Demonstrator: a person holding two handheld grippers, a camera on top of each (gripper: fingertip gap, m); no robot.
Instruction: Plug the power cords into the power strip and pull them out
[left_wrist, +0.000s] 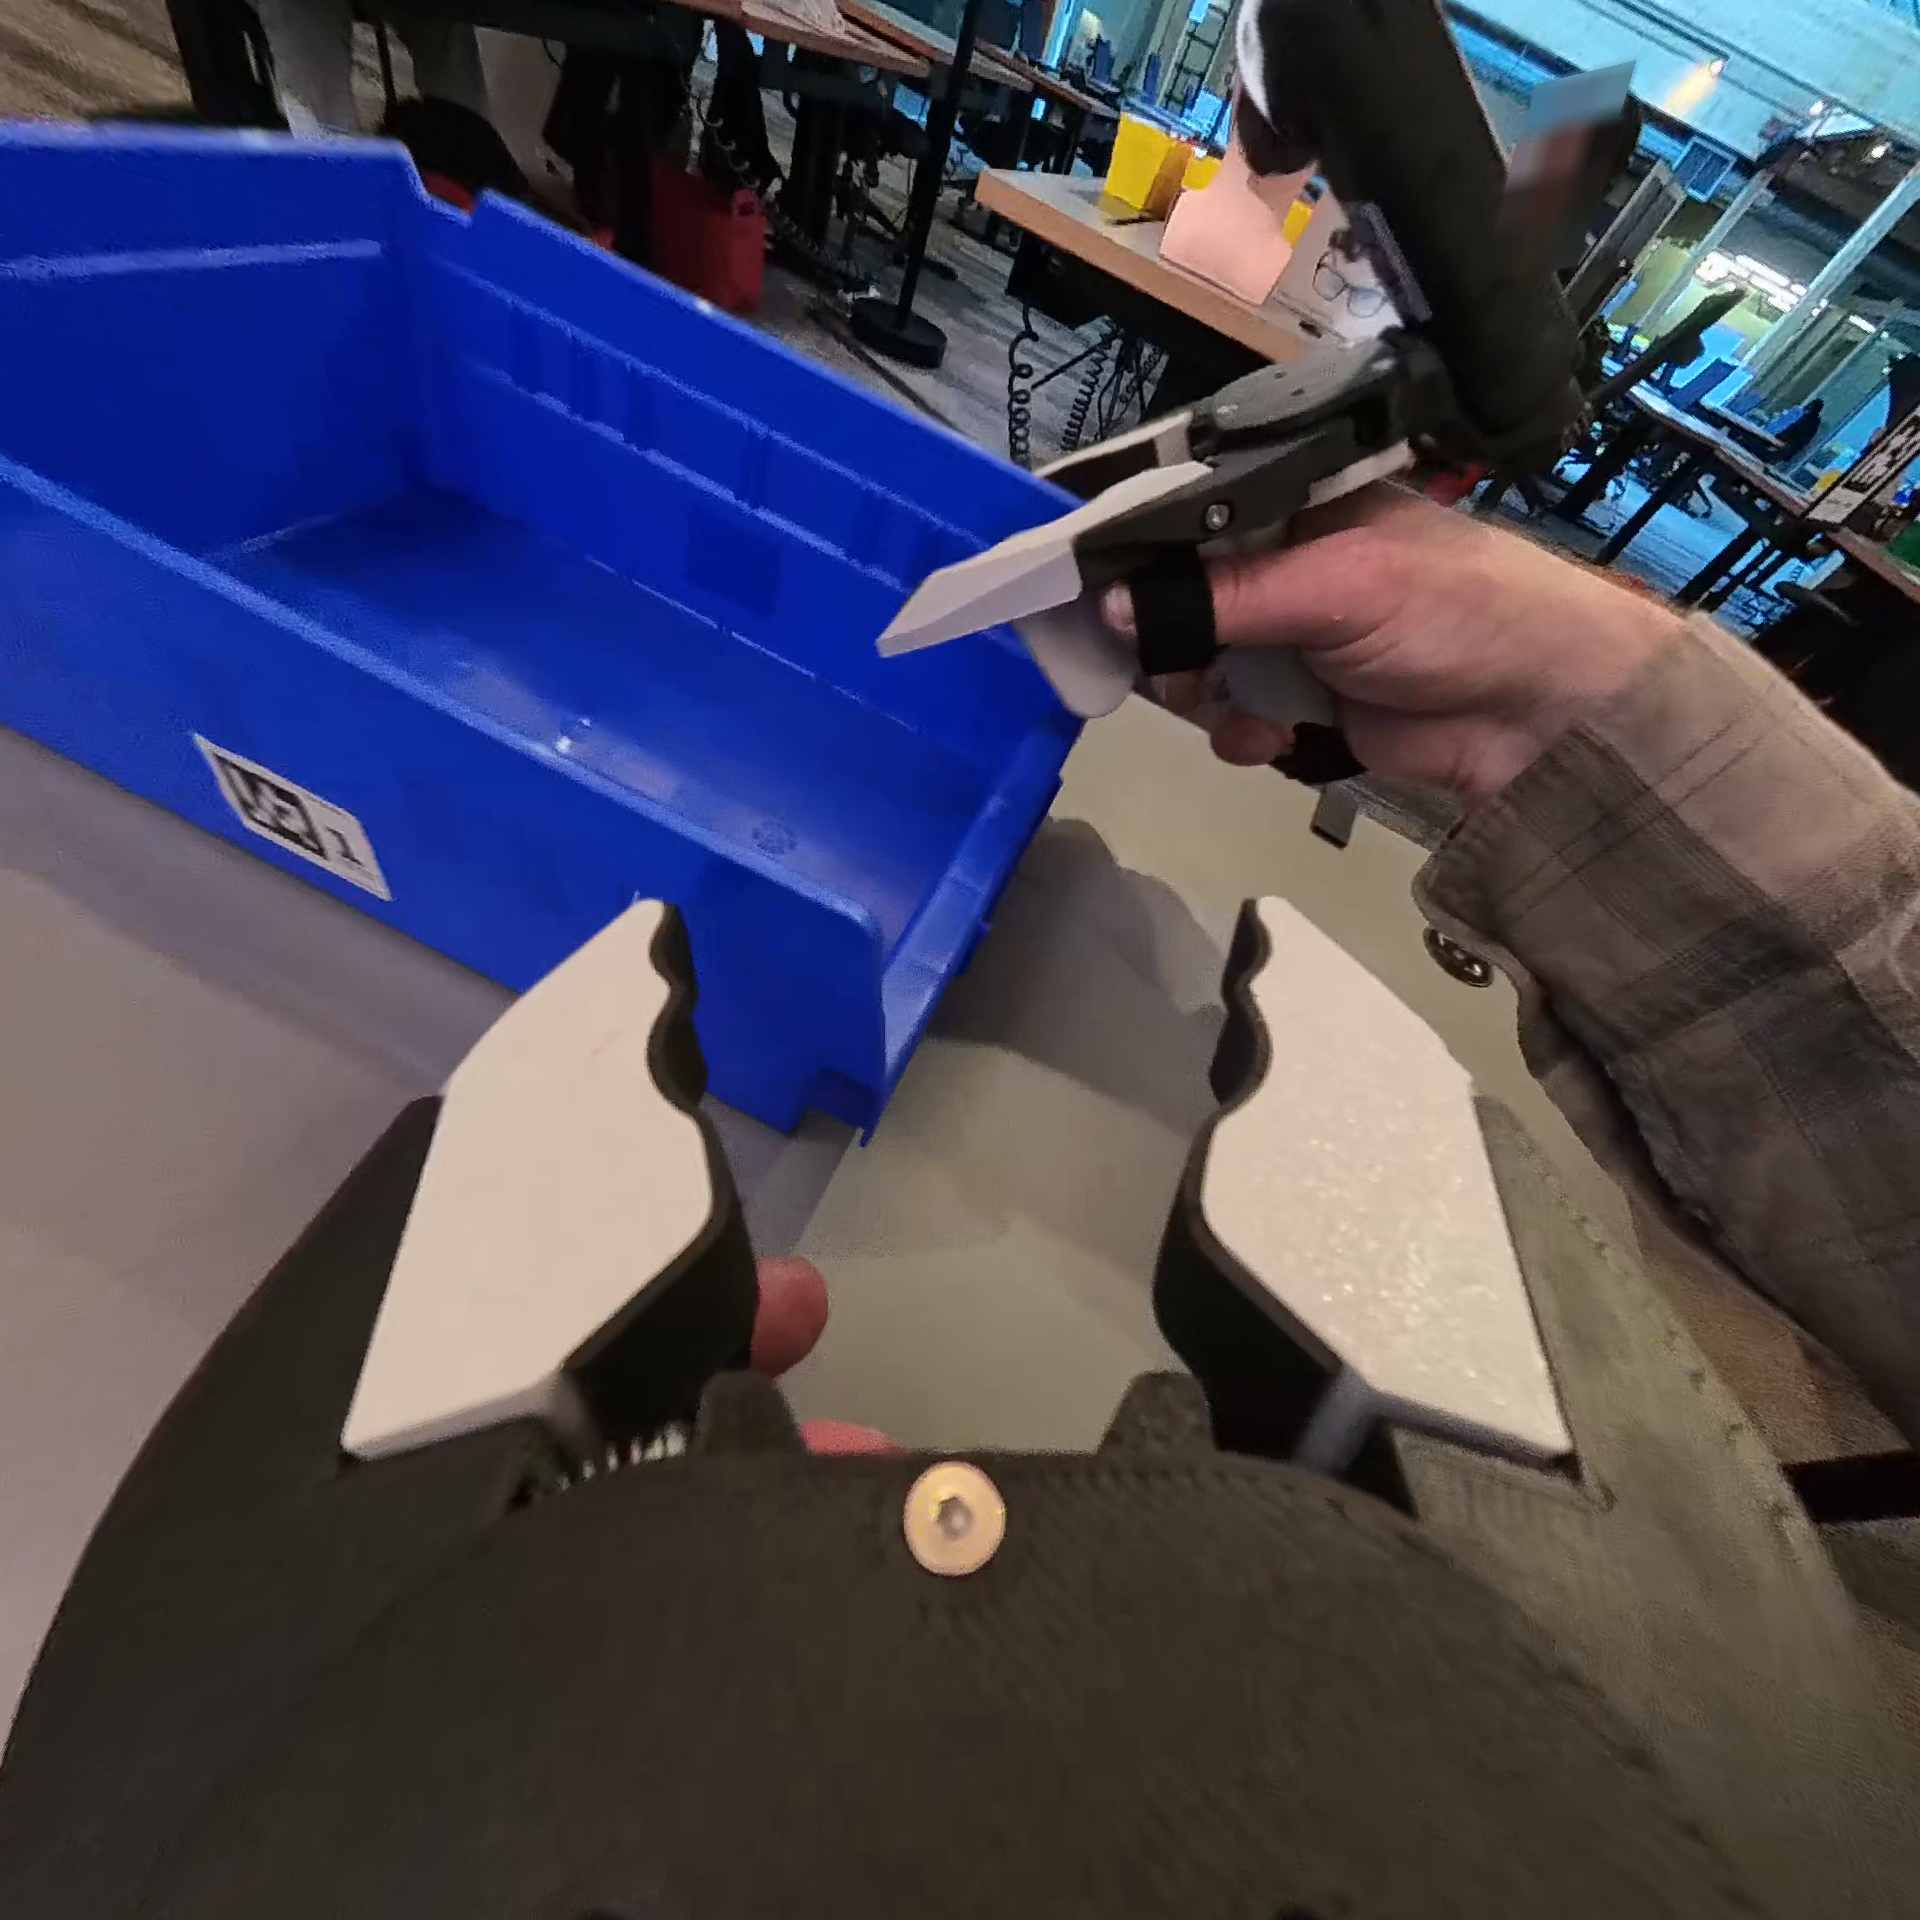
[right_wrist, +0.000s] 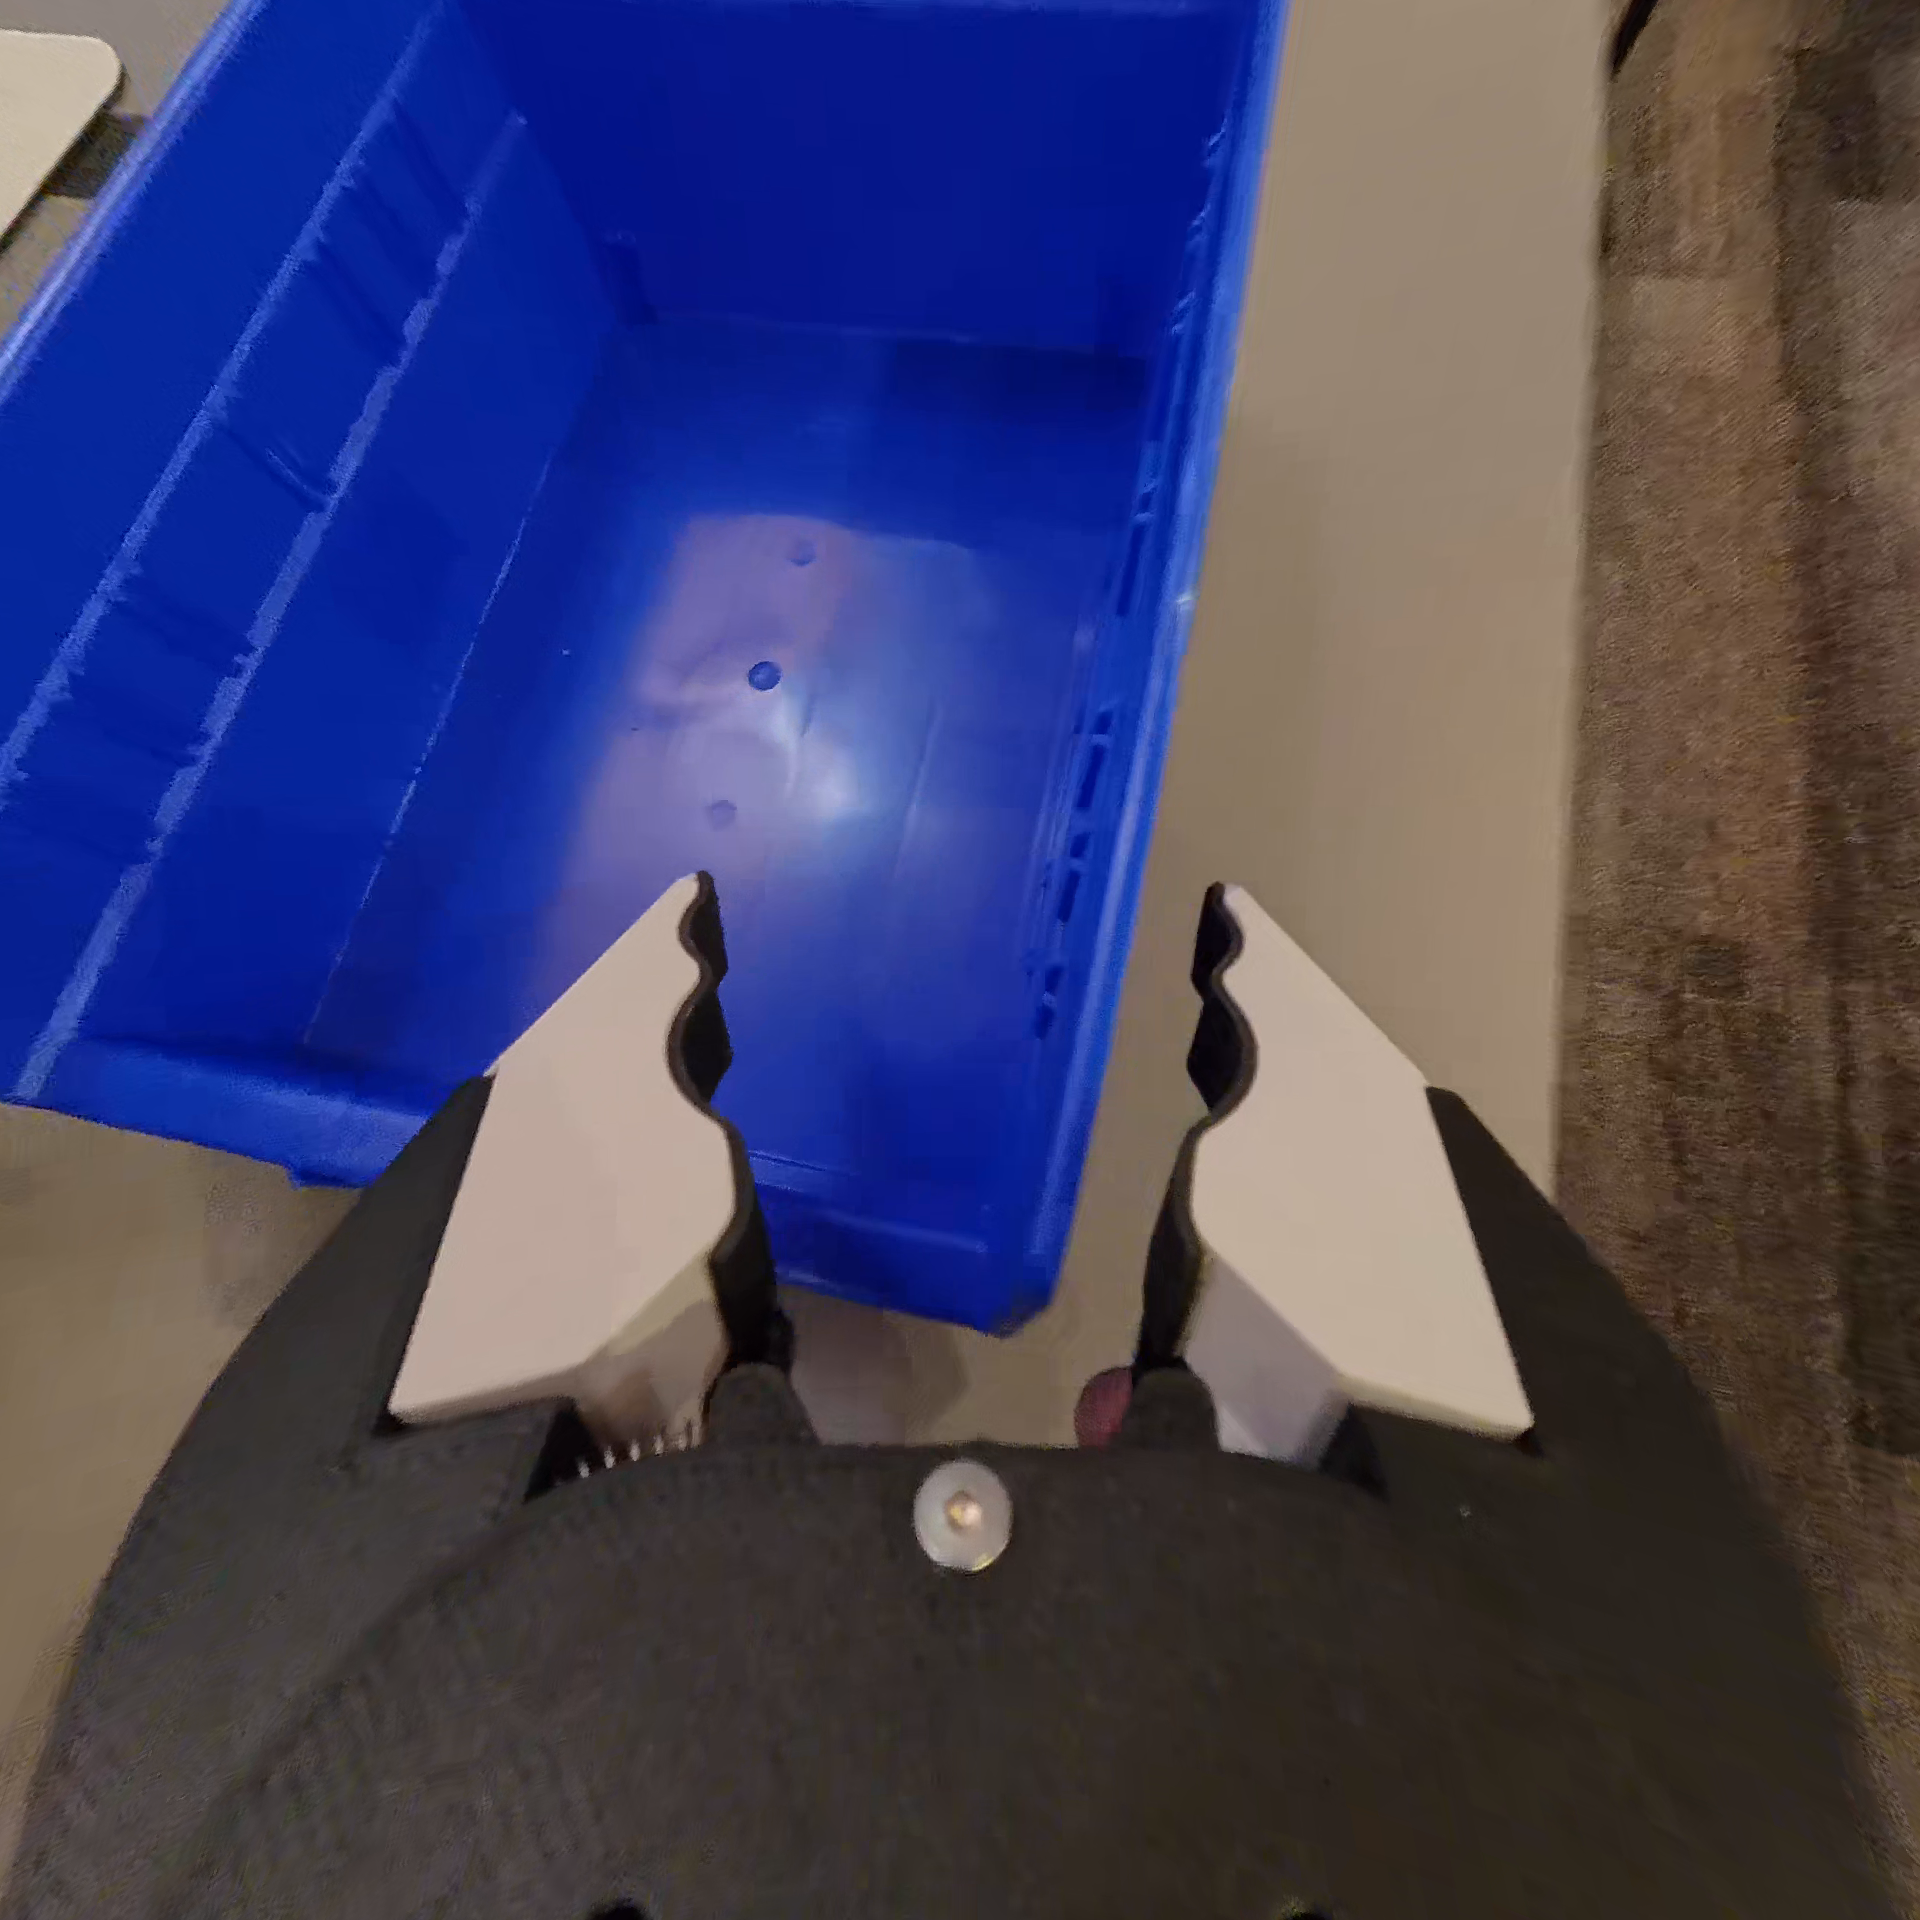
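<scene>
No power strip and no power cord shows in either view. A large blue plastic bin (left_wrist: 488, 582) stands on the pale table (left_wrist: 187, 1091); nothing lies inside it. My left gripper (left_wrist: 961, 920) is open and holds nothing, just in front of the bin's near corner. My right gripper (right_wrist: 956, 894) is open and holds nothing, above the near end of the bin (right_wrist: 312, 675). The right gripper also shows in the left wrist view (left_wrist: 997, 623), held in a hand over the bin's right end.
The bin has a white sticker (left_wrist: 296, 821) on its front wall. The table edge runs along the right, with grey-brown carpet (right_wrist: 1756, 623) beyond it. Other desks (left_wrist: 1132, 249) with yellow boxes, chairs and cables stand behind.
</scene>
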